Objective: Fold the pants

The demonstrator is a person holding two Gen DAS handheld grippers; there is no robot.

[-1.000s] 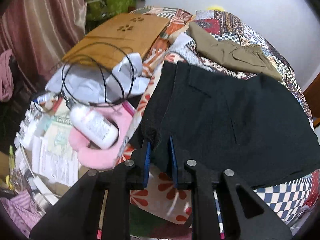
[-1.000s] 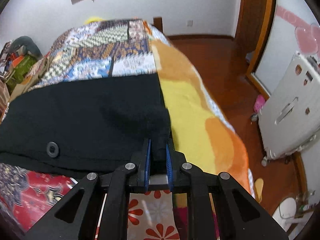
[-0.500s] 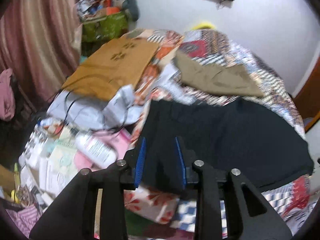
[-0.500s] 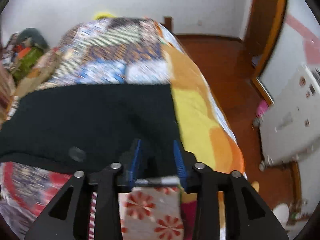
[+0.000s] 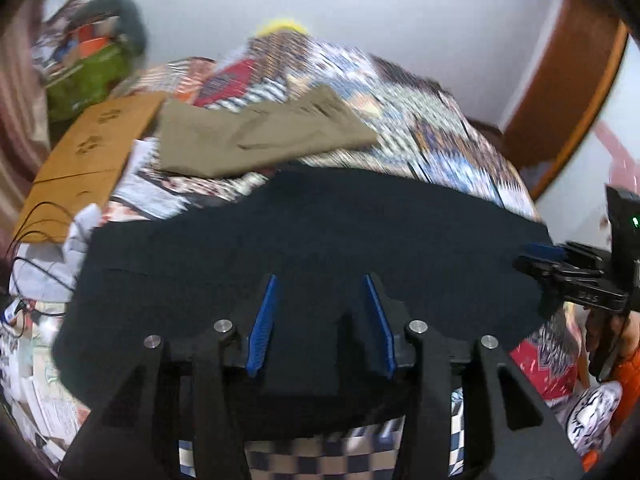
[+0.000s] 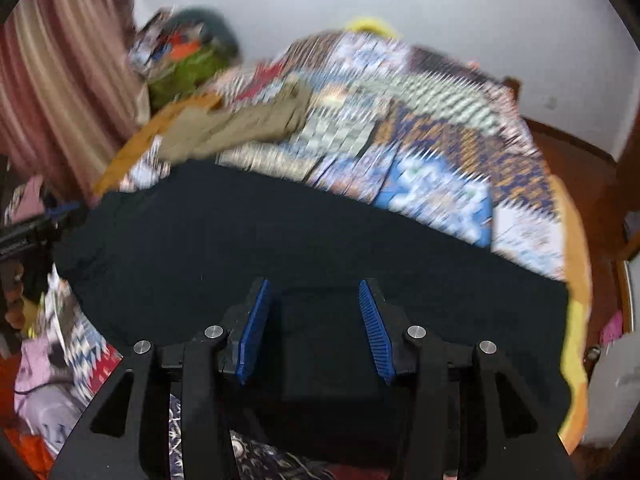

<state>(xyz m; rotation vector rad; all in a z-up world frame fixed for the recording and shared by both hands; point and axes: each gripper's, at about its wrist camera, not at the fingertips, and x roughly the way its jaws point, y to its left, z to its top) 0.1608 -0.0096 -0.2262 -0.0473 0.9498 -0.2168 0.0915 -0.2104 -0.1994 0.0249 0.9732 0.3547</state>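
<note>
Pants [image 5: 320, 232], black ones, lie spread flat across the near part of the bed [image 5: 440, 128], on a quilt of many colours. They reach almost from the left edge of the bed to the right edge.

Far left, a brown cardboard sheet [image 5: 92, 144] and a black cord [image 5: 28, 232] sit among papers. Just past the black pants, on the far side, lies a tan pair of trousers [image 5: 256, 136].

Next comes the left gripper [image 5: 320, 320]. Its two blue fingers [image 5: 264, 320] stand apart and are opening wider. Black cloth shows in the gap below them, but the fingers do not press on it.

On the right, the right gripper [image 6: 316, 328] hangs over the near edge of the pants too. Its blue fingers [image 6: 374, 328] are also apart and opening, with dark cloth under the gap and nothing pinched.

Both pictures are blurry, so small creases are hard to see.

What could go wrong? I think the cloth could slip off the near edge of the bed, because nothing holds it now. A finger could also snag the cloth while pulling away and mess up the fold. The left side is crowded, so the cord could catch on the left gripper.
</note>
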